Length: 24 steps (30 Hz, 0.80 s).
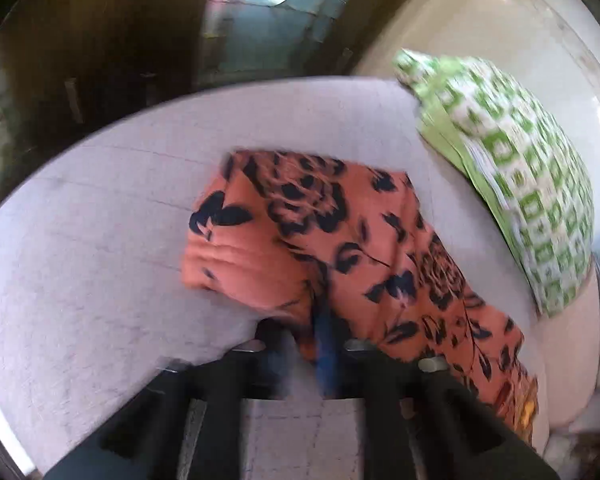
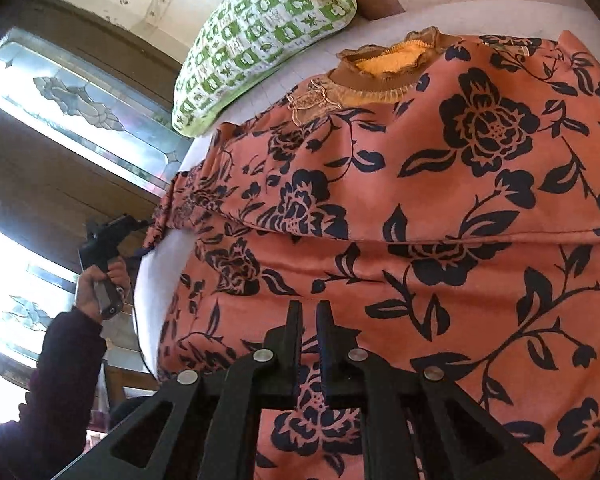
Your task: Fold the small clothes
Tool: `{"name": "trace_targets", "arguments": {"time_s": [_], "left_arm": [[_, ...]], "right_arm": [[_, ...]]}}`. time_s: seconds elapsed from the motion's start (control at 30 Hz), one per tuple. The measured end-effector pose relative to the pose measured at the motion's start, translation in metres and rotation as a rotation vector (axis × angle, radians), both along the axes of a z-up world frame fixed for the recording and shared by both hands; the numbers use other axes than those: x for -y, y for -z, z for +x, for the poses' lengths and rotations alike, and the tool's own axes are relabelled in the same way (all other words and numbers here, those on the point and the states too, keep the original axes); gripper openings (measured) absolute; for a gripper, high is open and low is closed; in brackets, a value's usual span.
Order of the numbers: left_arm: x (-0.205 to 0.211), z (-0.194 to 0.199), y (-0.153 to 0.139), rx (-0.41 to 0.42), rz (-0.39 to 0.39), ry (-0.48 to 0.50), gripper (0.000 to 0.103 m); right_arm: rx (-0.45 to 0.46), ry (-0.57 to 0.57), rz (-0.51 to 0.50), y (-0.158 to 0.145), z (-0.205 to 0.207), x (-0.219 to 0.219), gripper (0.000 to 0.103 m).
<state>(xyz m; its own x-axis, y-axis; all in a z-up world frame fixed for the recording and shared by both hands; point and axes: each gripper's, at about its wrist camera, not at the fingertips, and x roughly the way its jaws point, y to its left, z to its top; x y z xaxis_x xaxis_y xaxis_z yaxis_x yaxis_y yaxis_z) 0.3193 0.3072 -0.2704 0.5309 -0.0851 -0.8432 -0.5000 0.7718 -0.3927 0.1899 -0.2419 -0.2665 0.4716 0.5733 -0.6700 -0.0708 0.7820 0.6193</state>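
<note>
Pinching orange floral garment hem, right claw pressed together; left claw nips far edge. Garment ahead on bed. Risk: thin fabric slips, fold skews.

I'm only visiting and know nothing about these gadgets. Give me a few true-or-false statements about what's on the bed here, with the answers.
1. The garment is orange with dark flowers. True.
2. The pillow is plain blue. False: it is green and white, patterned.
3. The left gripper is shut on the garment's edge. True.
4. The right gripper gapes wide open. False: its fingers stand close together over the cloth.
5. The garment lies on a bare wooden floor. False: it lies on a pale bed sheet.
</note>
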Motion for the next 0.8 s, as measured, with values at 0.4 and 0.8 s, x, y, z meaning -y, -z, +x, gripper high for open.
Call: {"name": "trace_targets", "arguments": {"time_s": [0.4, 0.8], "left_arm": [[0.103, -0.015, -0.092, 0.154, -0.014, 0.291, 0.007], [0.402, -0.061, -0.173, 0.122, -0.292, 0.937, 0.035]], "right_arm": [[0.099, 0.108, 0.004, -0.021, -0.007, 0.021, 0.010], [0.129, 0.489, 0.147, -0.036, -0.029, 0.128, 0.010]]}}
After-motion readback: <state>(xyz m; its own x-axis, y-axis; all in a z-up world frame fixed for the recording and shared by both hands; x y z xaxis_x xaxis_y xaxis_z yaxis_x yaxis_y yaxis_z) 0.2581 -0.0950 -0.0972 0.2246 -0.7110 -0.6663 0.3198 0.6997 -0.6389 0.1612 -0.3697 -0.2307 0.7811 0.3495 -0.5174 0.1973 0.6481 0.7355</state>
